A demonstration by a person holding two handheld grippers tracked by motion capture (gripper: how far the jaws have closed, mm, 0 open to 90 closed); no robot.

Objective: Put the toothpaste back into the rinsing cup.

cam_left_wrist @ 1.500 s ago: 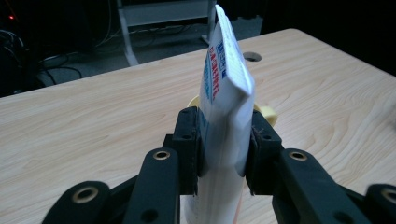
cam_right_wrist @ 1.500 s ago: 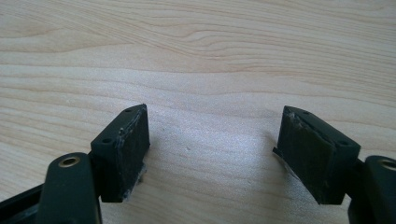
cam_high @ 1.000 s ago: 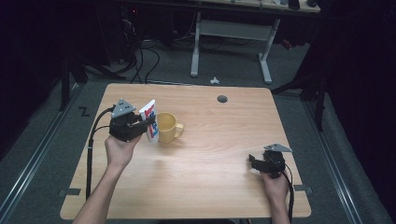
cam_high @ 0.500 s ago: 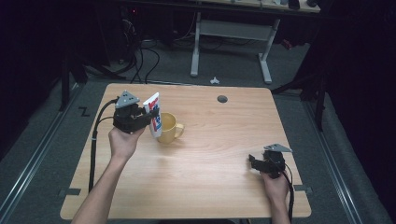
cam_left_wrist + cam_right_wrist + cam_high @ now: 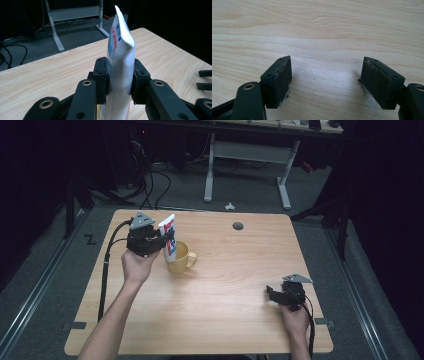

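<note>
Surface: pale wood top, largely bare; broad open room across the middle and the near side; far edge with a small round grommet; dark floor beyond all edges.

Left tool: clenched on the tube mid-body, pads pressing its flat faces.

Right tool: released, jaws wide apart, nothing between them, resting low near the right near corner, well apart from the cup.

Cup: yellow, handled, upright at left centre. Judged rigid and breakable; could tip if the tube drags on its rim.

Tube: white, blue and red print, crimped end up, lower end in the cup. Judged light, soft-walled and slick; best held across the flat body, as now.
</note>
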